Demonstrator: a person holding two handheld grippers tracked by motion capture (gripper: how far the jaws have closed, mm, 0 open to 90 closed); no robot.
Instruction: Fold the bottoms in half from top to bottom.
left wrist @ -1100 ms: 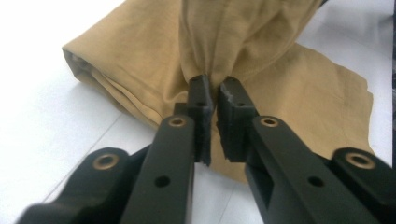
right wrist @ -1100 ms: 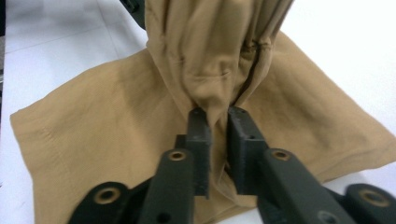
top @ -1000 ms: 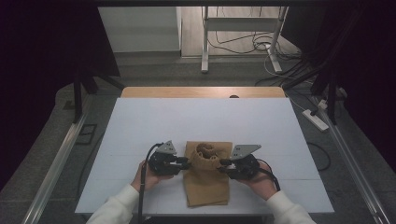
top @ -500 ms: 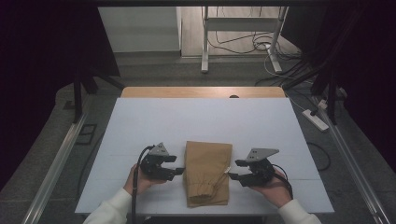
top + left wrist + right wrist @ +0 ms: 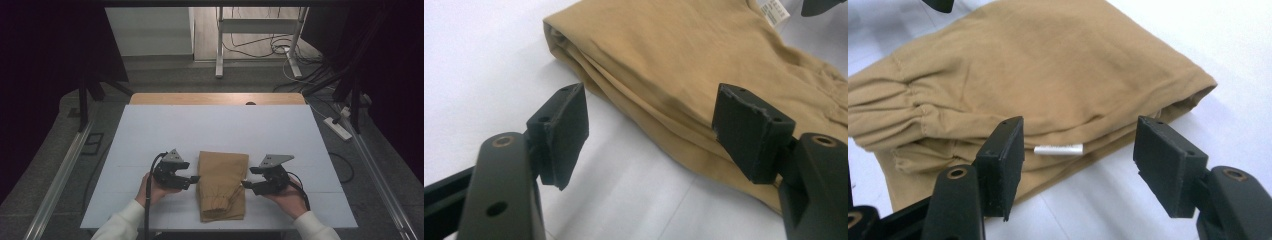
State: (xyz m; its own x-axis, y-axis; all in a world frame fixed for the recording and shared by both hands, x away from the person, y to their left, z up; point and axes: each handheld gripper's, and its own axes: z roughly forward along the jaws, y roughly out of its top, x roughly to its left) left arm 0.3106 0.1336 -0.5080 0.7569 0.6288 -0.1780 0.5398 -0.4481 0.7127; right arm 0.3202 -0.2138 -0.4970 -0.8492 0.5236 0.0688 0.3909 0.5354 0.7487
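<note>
A tan garment [image 5: 222, 185] lies folded flat on the white table [image 5: 215, 130], near the front edge. My left gripper [image 5: 194, 179] rests just off its left side and my right gripper [image 5: 246, 184] just off its right side. In the left gripper view the left gripper [image 5: 651, 130] has just been opening, its pads [image 5: 569, 125] apart with no cloth between them; the garment's folded edge [image 5: 684, 60] lies just beyond. In the right gripper view the right gripper [image 5: 1080, 150] has also just been opening, apart from the garment [image 5: 1048, 65]; a small white label [image 5: 1058, 148] shows at its edge.
A wooden strip [image 5: 215, 98] runs along the table's far edge. On the floor beyond are a metal frame [image 5: 219, 45], cables and a power strip [image 5: 339, 128]. Metal rails [image 5: 55, 185] flank the table.
A second ago both grippers were in against the bunched cloth at the garment's sides. They have drawn outward and their jaws have opened; the garment now lies flat.
</note>
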